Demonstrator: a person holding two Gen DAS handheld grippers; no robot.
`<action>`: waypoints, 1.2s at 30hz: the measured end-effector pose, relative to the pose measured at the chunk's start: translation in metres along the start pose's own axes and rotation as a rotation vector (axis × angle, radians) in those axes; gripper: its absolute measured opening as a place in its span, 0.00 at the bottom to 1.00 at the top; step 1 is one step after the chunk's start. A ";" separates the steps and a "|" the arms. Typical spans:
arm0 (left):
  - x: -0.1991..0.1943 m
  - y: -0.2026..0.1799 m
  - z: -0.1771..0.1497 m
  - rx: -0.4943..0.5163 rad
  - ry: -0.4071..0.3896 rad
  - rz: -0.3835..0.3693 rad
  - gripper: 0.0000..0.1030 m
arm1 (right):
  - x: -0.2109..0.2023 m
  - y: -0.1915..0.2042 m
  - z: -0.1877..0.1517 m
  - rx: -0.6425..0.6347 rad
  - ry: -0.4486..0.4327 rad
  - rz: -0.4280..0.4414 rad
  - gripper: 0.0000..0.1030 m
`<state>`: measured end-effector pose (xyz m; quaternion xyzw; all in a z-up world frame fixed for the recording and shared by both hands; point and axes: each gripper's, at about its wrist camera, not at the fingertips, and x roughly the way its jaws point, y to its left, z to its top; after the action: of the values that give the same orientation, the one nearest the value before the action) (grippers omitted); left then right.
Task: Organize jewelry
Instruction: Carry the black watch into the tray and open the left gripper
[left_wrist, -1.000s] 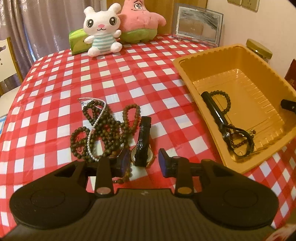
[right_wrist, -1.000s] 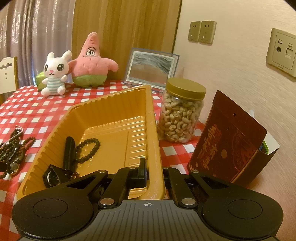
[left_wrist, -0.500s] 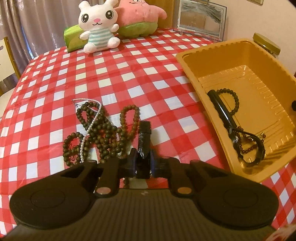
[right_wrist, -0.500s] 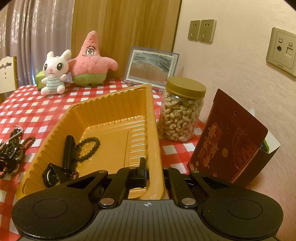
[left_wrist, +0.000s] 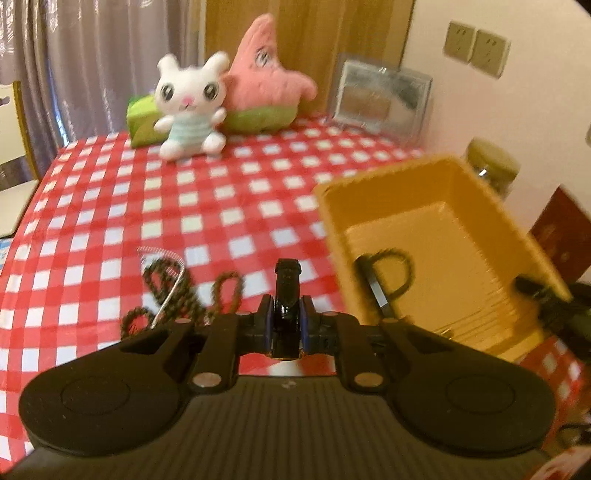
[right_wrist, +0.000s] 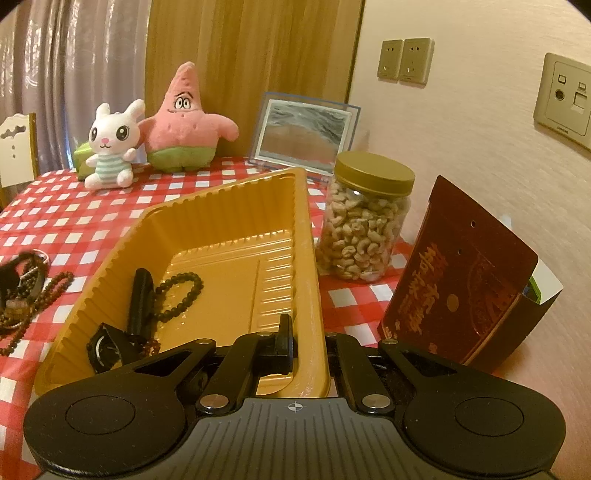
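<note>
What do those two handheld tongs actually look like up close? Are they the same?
They look alike. The left tongs have a black ribbed body, two round black discs at the sides, angled black link arms with silver rivets, and blue pads inside the fingers. The right tongs share that build, with a small white crosshair mark on the body's centre. No cables, sleeves or hands show.

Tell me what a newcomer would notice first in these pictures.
Probably the yellow plastic tray on the red checked tablecloth, holding a black watch and a dark bead bracelet. Next, the left hand-held gripper, shut on a black watch strap. At the table's far edge sit a white bunny plush and a pink starfish plush.
</note>
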<state>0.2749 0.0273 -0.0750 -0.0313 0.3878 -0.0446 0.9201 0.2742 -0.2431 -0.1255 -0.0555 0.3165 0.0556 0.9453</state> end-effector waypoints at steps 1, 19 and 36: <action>-0.004 -0.005 0.004 0.003 -0.008 -0.010 0.12 | 0.000 0.001 0.000 0.001 0.000 0.001 0.03; 0.050 -0.081 0.015 0.012 0.069 -0.197 0.12 | 0.001 0.002 0.005 -0.006 -0.015 0.013 0.03; 0.059 -0.093 0.021 0.023 0.054 -0.203 0.21 | 0.012 0.001 0.007 -0.009 -0.006 0.019 0.04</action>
<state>0.3256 -0.0712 -0.0940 -0.0586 0.4067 -0.1428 0.9004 0.2874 -0.2405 -0.1273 -0.0563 0.3142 0.0661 0.9454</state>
